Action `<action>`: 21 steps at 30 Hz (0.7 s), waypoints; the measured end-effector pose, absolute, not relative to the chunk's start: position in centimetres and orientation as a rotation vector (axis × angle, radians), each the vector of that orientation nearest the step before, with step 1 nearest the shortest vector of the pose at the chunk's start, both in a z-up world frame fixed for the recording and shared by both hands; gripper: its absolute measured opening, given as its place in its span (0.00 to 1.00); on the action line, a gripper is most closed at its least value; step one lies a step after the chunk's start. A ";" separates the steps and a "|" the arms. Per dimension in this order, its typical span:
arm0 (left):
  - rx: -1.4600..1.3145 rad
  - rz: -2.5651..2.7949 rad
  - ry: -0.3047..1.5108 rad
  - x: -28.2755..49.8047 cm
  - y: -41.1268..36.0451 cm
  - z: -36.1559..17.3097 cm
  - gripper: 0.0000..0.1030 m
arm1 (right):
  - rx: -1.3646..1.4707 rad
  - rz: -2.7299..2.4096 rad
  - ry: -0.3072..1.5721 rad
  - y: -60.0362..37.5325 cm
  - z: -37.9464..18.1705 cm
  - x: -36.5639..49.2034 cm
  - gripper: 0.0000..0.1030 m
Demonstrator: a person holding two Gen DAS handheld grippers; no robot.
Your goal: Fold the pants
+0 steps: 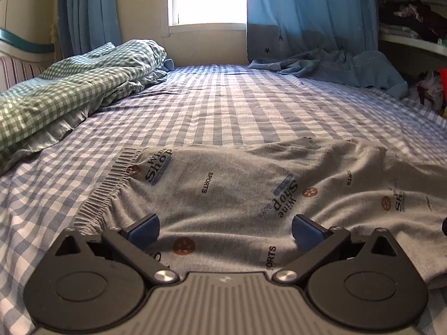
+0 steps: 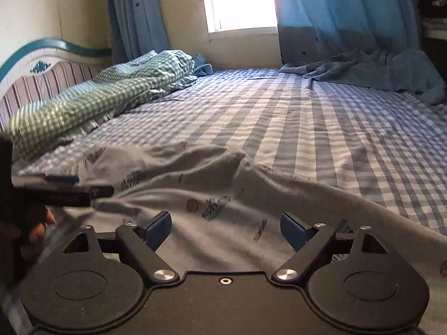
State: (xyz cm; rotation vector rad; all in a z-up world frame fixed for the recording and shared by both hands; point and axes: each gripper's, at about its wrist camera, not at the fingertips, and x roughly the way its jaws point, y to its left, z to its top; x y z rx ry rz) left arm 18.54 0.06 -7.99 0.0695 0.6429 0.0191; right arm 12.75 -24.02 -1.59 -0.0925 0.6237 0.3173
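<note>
Grey printed pants [image 1: 237, 184] lie spread on the checked bed sheet [image 1: 223, 106], with the elastic waistband [image 1: 106, 192] at the left. My left gripper [image 1: 225, 230] is open, low over the waist end, with nothing between its blue pads. In the right wrist view the pants [image 2: 223, 195] run rumpled across the sheet [image 2: 321, 117]. My right gripper [image 2: 225, 230] is open just above the leg part, empty. The left gripper [image 2: 64, 187] shows at the left edge of the right wrist view, held by a hand.
A green checked quilt [image 1: 69, 89] is heaped along the left by the headboard [image 2: 42, 67]. Blue curtains and a blue cloth [image 1: 349, 67] lie at the far end under the window. Shelves with clothes [image 1: 413, 19] stand at the right.
</note>
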 end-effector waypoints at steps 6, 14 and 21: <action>0.186 0.070 0.692 17.6 0.2 -8.2 1.00 | -0.273 0.088 0.592 -29.2 -4.1 8.2 0.99; 0.227 0.103 0.683 15.9 -1.3 -5.3 1.00 | 0.063 -0.247 0.564 -44.8 -4.1 1.4 0.99; 0.309 -0.328 0.615 16.9 -16.5 -3.5 1.00 | 0.305 -0.347 0.469 -53.0 -4.6 -2.2 0.99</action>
